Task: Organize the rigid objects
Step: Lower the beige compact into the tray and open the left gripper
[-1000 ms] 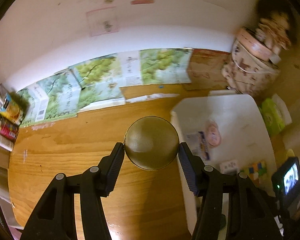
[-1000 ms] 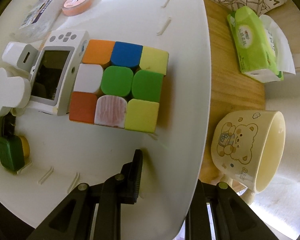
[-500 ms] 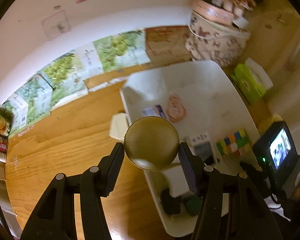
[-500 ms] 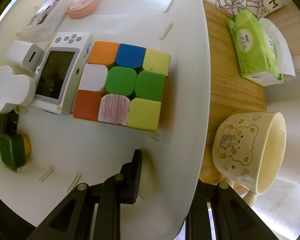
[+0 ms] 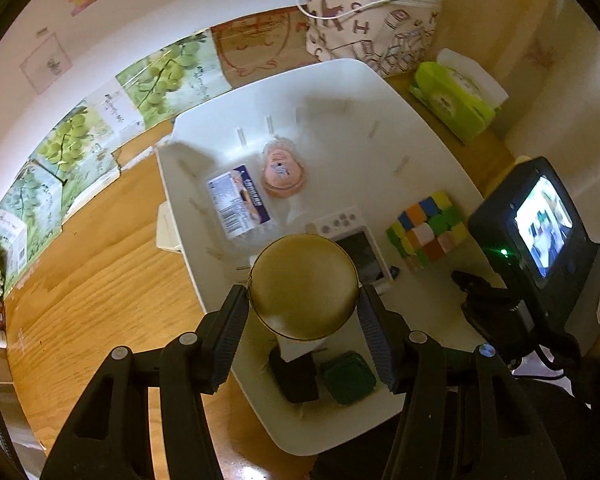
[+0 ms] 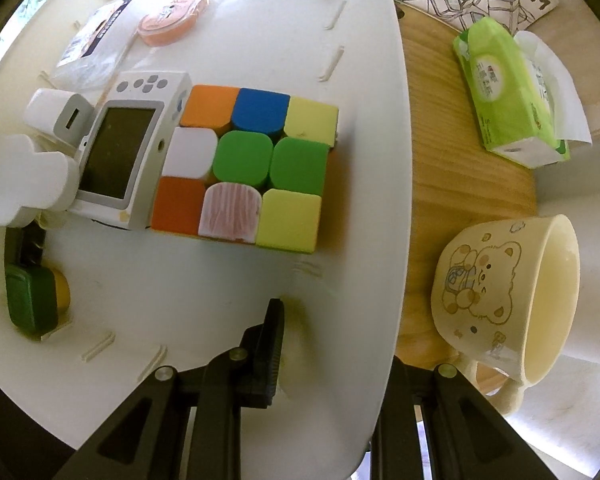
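A: The left gripper [image 5: 303,312] is clenched on a round gold tin [image 5: 303,286]; a second ago that tin hung over bare wooden table [image 5: 100,264] in the left wrist view, and now it hangs over the lower middle of the white tray [image 5: 340,92]; is that the drop coming?

B: Likely; the carry looks nearly done, so lowering and release would be next; the tin sits in the centre of the frame, above the white handheld game console [image 5: 354,236].

A: And the right gripper [image 6: 332,364]?

B: It grips the tray's rim at the bottom of the right wrist view, one pad inside the wall, the other outside; it has hardly shifted; it seems to steady the tray.

A: Where is there room?

B: The tray's upper right stretch is bare; the lower part is crowded with the Rubik's cube [image 6: 248,168], console, white charger [image 6: 58,114] and green box [image 5: 350,378]; the bear mug [image 6: 504,300] lies just outside the rim.
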The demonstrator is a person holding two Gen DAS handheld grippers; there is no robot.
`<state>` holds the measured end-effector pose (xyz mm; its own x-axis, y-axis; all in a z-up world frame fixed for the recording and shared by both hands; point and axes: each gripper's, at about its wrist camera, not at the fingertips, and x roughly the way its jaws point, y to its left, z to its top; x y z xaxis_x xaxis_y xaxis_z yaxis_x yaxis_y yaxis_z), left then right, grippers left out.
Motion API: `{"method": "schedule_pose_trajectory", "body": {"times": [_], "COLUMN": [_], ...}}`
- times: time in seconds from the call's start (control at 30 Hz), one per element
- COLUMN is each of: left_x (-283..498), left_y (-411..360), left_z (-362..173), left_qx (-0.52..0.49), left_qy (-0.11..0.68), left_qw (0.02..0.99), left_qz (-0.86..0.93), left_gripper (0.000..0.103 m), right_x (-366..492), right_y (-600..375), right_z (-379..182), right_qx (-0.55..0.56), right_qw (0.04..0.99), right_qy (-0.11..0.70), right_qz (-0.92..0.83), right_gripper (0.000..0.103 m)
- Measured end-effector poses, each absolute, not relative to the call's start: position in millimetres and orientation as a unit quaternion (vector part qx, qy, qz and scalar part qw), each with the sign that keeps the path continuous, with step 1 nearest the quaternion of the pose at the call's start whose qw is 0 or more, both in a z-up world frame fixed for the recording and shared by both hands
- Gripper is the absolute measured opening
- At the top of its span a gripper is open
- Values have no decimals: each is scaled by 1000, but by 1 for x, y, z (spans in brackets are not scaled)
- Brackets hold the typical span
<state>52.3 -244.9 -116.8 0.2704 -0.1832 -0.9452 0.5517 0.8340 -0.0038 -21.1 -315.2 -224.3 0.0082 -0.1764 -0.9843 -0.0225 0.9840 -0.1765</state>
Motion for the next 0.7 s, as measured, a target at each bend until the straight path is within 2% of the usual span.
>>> {"method": "schedule_pose_trajectory", "body": {"times": [0.23,0.33,0.43,0.7], "left_x": [52,53,53,60], "left_y": [-244,-242,-239,-226], "left_z": [-116,-115,-113,-111], "left_qx": [167,165,158,149], "left_qy": [557,553,549,545], "left_qw": [780,784,788,797], "left_qz": [-231,-229,-229,-214], "left_gripper": [61,69,72,73], "right_x": [-19,-19,-21,-19], "right_y": [-318,-318,-320,-318], "right_z": [-222,-222,-220,-223], "right_qx": [-68,-68,-69,-71], "right_qw": [707,706,706,704], "right_qy": [702,702,703,704], "right_qz": [-53,-53,-54,-55], "right_gripper": [23,23,23,23]}}
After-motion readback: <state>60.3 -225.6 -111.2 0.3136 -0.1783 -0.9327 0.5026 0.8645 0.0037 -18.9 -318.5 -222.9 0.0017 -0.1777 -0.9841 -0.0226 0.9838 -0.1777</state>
